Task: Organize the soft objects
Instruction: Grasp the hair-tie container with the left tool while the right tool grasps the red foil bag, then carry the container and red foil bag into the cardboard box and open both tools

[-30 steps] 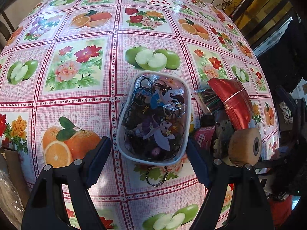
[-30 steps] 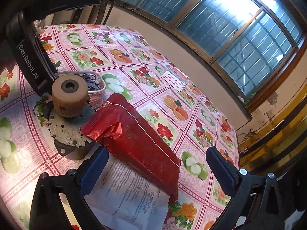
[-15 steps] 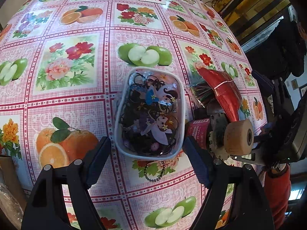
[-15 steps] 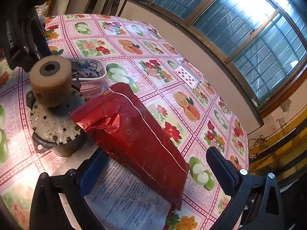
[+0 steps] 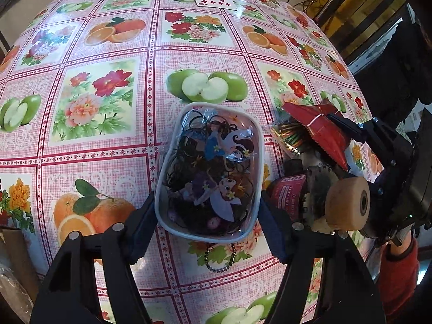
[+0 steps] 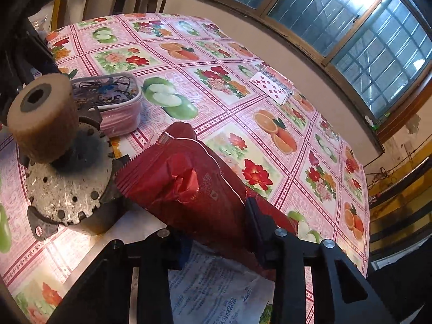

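Two grippers engage soft items: the left gripper (image 5: 206, 216) brackets a clear oval pouch of dark hair ties (image 5: 209, 172), jaws seemingly touching its sides; the right gripper (image 6: 216, 229) pinches a crinkled red foil bag (image 6: 189, 189). Slick foil could slip; the bag may snag the adjacent metal motor (image 6: 67, 186).

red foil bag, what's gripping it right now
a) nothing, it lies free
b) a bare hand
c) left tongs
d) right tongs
d: in the right wrist view the right tongs are closed on the red foil bag, one finger pressing either side of it.
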Available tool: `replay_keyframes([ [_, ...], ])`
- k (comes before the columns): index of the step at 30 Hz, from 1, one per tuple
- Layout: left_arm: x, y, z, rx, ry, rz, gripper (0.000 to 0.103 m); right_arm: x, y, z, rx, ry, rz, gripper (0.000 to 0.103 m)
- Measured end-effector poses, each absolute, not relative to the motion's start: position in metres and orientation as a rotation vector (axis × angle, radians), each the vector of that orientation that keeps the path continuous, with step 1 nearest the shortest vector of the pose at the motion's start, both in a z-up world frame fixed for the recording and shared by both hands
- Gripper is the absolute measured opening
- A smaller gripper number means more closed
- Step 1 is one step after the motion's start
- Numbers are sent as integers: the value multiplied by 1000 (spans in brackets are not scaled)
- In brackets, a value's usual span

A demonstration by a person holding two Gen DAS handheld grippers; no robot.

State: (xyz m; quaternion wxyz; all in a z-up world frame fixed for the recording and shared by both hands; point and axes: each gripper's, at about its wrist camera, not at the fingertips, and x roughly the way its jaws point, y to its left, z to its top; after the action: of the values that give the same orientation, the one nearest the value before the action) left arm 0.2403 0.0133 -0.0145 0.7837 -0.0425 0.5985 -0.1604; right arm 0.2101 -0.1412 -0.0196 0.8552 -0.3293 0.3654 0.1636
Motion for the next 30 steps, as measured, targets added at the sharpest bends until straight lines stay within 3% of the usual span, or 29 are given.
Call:
replay_keyframes([
  [11,207,26,-6,-84,1242,-302,68,183,-165,15,-505,728,282,28],
  [30,86,128,94,-151,1047,-220,68,57,-104,125,-360,651,461,20],
])
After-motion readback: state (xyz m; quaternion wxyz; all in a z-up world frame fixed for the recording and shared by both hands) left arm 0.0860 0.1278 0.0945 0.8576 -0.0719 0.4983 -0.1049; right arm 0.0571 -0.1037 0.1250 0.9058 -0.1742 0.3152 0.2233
